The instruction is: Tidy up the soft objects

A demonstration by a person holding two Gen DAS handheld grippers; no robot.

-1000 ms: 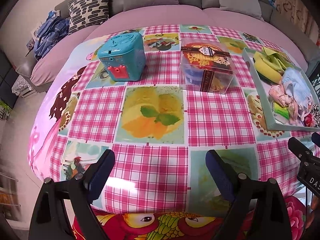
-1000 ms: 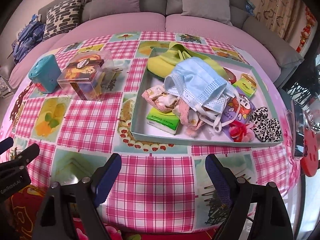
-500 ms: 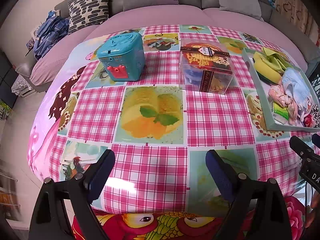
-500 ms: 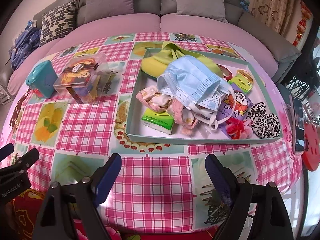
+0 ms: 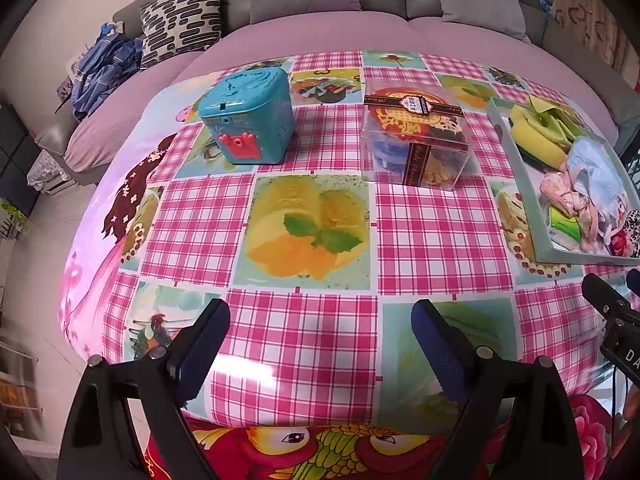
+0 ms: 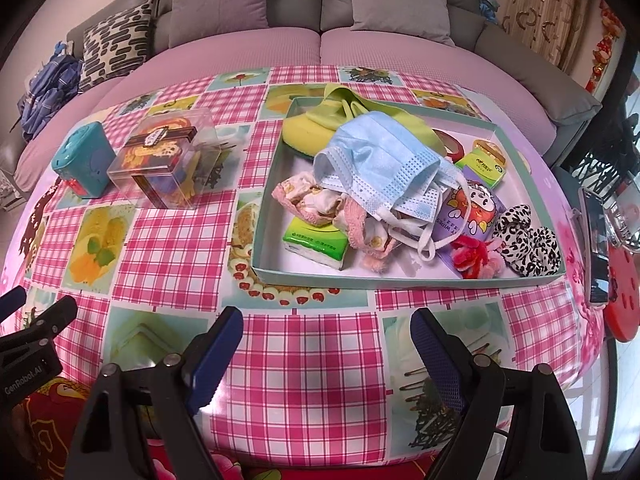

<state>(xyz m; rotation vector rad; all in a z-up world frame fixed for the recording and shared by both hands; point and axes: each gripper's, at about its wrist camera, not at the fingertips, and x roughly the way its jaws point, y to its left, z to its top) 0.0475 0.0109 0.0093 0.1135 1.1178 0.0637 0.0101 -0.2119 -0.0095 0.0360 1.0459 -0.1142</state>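
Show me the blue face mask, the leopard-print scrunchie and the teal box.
blue face mask (image 6: 380, 152), right wrist view, pleated front.
leopard-print scrunchie (image 6: 528, 240), right wrist view, spotted fabric.
teal box (image 5: 250, 116), left wrist view, front face.

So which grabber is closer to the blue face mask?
Right. The right gripper hovers open just in front of the tray holding the blue face mask. The left gripper is farther off, with the mask far to its right.

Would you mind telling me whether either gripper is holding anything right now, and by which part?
Nothing is held. The left gripper and the right gripper are both open over bare tablecloth, short of the tray.
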